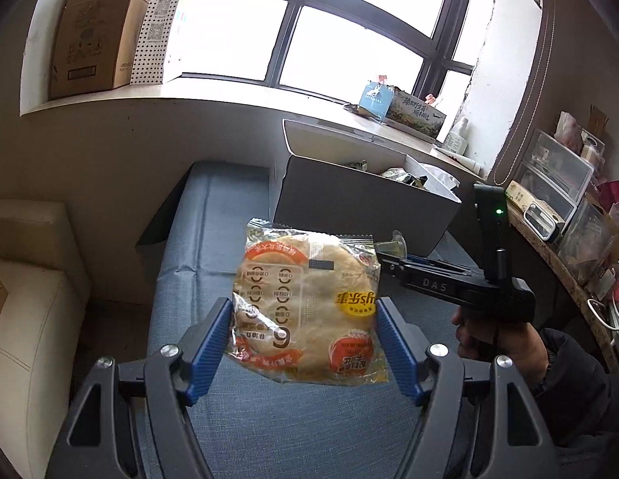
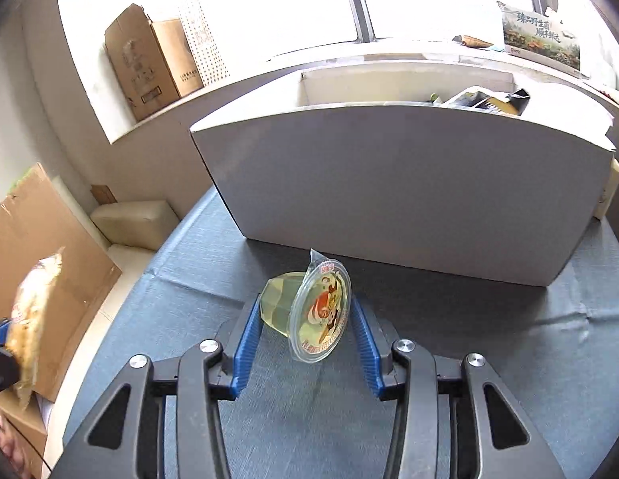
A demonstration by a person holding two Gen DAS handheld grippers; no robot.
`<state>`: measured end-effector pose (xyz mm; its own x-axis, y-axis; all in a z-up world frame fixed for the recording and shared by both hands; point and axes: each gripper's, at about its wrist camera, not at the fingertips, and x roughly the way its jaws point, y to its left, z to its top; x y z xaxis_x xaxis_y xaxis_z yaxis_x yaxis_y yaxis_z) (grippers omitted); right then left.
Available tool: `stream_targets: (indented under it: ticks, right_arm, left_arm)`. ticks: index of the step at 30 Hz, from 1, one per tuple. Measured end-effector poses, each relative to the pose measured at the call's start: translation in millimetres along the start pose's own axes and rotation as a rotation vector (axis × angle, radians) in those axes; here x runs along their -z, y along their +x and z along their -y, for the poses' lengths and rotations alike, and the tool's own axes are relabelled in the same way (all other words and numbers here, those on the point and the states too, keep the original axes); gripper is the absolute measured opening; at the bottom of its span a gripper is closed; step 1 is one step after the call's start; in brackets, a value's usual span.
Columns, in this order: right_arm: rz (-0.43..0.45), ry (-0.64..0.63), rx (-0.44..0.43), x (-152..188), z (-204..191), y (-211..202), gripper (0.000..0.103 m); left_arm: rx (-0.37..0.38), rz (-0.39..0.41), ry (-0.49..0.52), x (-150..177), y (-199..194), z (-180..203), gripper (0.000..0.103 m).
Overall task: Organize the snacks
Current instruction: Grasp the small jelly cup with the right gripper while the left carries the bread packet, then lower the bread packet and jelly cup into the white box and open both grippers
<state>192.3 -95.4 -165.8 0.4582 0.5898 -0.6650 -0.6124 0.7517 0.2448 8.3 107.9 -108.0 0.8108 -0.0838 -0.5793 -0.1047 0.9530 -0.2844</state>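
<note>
- The left gripper (image 1: pixel 305 321) is clamped on a flat bagged pastry (image 1: pixel 307 303), both blue pads pressing the packet's sides; it hangs clear above the blue-covered bench (image 1: pixel 213 239), near the middle.
- The right gripper (image 2: pixel 305 321) brackets a jelly cup (image 2: pixel 309 307) lying on its side on the bench, close to the front wall of the white box (image 2: pixel 409 199). The pads sit against or just beside the cup's body and lid rim; whether they already press it I cannot tell.
- Step in hand, as I judge it: picking up loose snacks for the white box, which already holds a few packets.
- The next move calls for a firm hold on the slippery, tipped cup, then a lift high enough to clear the box's tall front wall before dropping in.
- In the way: that wall itself, and the pastry held close to the right gripper, so the two hands should go in turn.
- Around: cardboard boxes (image 1: pixel 93 32) on the windowsill, and plastic drawers (image 1: pixel 556 175) on a cluttered side counter.
</note>
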Motion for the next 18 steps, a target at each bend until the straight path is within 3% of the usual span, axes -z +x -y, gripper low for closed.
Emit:
stream_targets:
  ticks: [9,13,18]
  right_arm:
    - [0.219,-0.003,-0.055,-4.7,27.6,-113.3,0.048]
    - [0.268,0.025,-0.055,-23.6,36.0,-124.5,0.048]
    - [0.275,0.065,-0.070,-66.4,67.2,-116.2,0.048]
  left_arm:
    - [0.052,0.042,0.096,-36.9,12.0,44.9,0.076]
    - [0.062,0.081,0.147,-70.5,25.0,66.1,0.076]
    - [0.066,0.115,0.140,-124.3,51.3,79.7,0.076]
